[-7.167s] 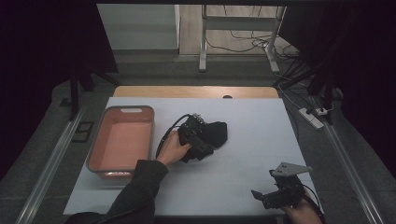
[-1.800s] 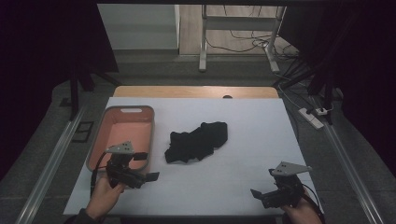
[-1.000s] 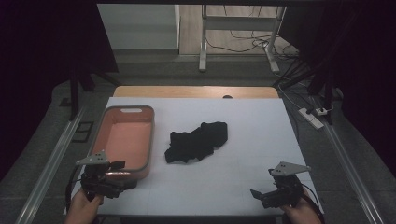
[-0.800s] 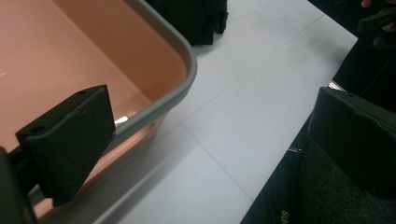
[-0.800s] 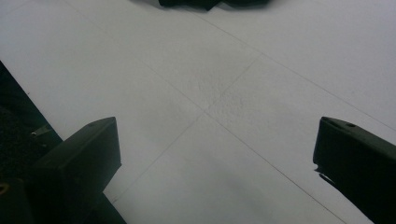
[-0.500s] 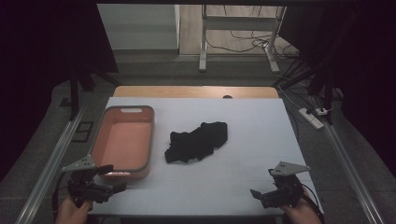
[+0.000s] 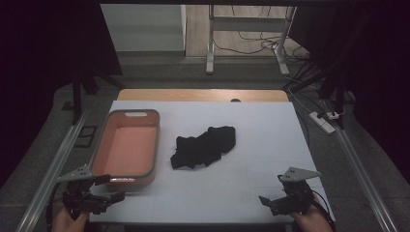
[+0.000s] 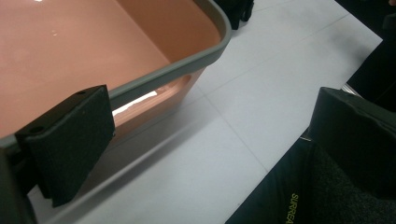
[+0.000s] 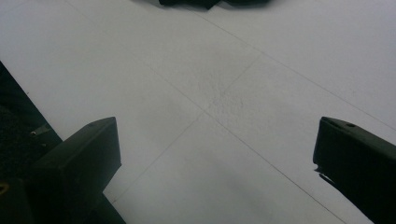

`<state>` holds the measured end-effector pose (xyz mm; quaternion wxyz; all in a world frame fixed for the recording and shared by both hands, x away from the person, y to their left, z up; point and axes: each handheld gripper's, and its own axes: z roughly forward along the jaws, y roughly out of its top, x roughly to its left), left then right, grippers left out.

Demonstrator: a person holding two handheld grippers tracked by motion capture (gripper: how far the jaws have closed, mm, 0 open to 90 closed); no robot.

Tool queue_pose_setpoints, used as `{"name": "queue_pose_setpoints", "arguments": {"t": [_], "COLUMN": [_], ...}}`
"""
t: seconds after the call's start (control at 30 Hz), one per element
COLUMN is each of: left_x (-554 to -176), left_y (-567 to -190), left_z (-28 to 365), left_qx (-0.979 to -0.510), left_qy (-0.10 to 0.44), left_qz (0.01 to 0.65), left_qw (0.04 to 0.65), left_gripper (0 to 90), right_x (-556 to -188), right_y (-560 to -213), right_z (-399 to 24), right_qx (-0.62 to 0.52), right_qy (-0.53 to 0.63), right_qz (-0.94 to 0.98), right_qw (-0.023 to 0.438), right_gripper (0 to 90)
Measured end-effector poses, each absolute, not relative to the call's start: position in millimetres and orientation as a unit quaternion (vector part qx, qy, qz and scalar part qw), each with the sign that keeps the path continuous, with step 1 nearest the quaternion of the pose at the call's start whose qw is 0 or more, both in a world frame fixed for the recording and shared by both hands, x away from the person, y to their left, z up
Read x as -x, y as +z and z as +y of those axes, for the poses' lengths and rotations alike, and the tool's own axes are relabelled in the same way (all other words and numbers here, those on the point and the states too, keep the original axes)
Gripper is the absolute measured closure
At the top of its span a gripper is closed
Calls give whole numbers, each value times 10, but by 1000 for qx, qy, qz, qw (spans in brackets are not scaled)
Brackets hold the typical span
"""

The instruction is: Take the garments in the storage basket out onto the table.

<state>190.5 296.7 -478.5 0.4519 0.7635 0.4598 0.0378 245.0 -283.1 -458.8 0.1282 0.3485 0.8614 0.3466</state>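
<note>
A crumpled black cloth [image 7: 203, 146] lies loose on the middle of the white table [image 7: 251, 130]. Left of it stands a salmon tray [image 7: 157, 143] with a grey rim and nothing inside. My left gripper [image 7: 112, 188] rests at the table's front left corner, just before the tray's near end. Its jaws are open and hold nothing. In the left gripper view [image 8: 210, 140] the tray's corner rim [image 8: 196, 58] runs just behind the left jaw. My right gripper [image 7: 267, 203] sits at the front right, open and empty over bare tabletop [image 9: 215, 154]. The cloth's edge [image 9: 205, 2] shows far ahead.
Metal rails [image 7: 53, 164] run along both sides of the table. A wooden strip [image 7: 203, 94] borders its far edge. A power strip [image 7: 323, 121] lies on the floor at the right. Dark clothing with yellow lettering [image 8: 299, 205] is below the table's near edge.
My left gripper has let go of the cloth and drawn back to the front left corner, moving left and toward the person over the last second. The right gripper and cloth have stayed still.
</note>
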Motion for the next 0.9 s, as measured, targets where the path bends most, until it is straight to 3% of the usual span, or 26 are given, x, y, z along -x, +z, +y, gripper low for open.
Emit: {"name": "queue_pose_setpoints", "arguments": {"t": [0.9], "left_x": [-1737], "left_y": [-4779], "left_z": [3113], "left_qx": [-757], "left_qy": [63], "left_qz": [481], "left_qw": [437], "left_gripper": [8], "right_x": [-2448], "right_y": [-4587], "right_z": [-2819], "right_qx": [-350], "right_qy": [345], "right_qz": [861], "right_qw": [131], "right_gripper": [6]}}
